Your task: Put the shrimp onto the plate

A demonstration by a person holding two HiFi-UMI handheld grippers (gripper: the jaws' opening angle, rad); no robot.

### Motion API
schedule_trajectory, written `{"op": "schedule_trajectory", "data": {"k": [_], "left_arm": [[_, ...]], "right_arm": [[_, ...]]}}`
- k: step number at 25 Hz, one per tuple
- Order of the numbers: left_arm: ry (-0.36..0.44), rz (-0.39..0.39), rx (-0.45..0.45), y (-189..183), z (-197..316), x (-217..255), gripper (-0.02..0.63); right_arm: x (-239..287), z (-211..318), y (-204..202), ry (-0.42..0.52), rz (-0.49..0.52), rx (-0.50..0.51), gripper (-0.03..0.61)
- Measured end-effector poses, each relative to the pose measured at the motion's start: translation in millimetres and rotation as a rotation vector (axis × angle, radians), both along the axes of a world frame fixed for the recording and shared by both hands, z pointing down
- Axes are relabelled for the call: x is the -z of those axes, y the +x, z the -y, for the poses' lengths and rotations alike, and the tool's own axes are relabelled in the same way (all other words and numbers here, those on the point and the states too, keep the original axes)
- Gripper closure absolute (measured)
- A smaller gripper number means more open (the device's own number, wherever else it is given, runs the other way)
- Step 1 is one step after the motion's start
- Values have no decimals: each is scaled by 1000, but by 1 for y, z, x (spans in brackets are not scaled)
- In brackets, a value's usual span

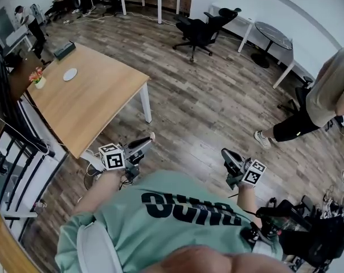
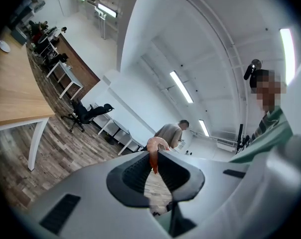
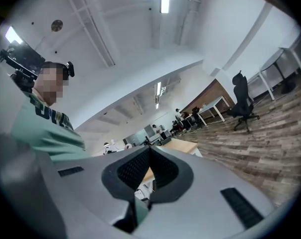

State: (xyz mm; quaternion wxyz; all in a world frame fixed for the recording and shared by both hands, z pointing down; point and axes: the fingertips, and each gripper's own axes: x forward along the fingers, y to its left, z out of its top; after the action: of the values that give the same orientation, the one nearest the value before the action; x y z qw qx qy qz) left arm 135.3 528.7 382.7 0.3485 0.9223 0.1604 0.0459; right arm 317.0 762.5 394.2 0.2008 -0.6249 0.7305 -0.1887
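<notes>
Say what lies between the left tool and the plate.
Head view: only bare tabletop and a strip of floor separate the left tool, holding the shrimp, from the plate.

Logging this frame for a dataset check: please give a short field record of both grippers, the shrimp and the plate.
left gripper: shut on the shrimp
shrimp: pink, sticking out past the jaw tips
right gripper: shut, nothing between its jaws
plate: white, on the wooden table, away from both grippers
task state: shrimp not yet on plate
</notes>
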Motion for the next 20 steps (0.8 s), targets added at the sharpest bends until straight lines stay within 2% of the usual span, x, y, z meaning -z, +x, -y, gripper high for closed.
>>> {"op": "schedule_trajectory", "data": {"k": [5,11,15,20], "left_arm": [[-19,-4,-1,21,30,-4,561],[-34,-62,-82,55,88,2,561],[-14,-112,-134,93,155,12,561],[20,-154,-133,97,249,25,561]], "right_arm": [[11,30,17,-13,-29,3,571],[33,77,34,-43,-86,-79,571],[47,138,53,-54,-142,-113,571],[63,229,57,-61,-161,-120,571]]}}
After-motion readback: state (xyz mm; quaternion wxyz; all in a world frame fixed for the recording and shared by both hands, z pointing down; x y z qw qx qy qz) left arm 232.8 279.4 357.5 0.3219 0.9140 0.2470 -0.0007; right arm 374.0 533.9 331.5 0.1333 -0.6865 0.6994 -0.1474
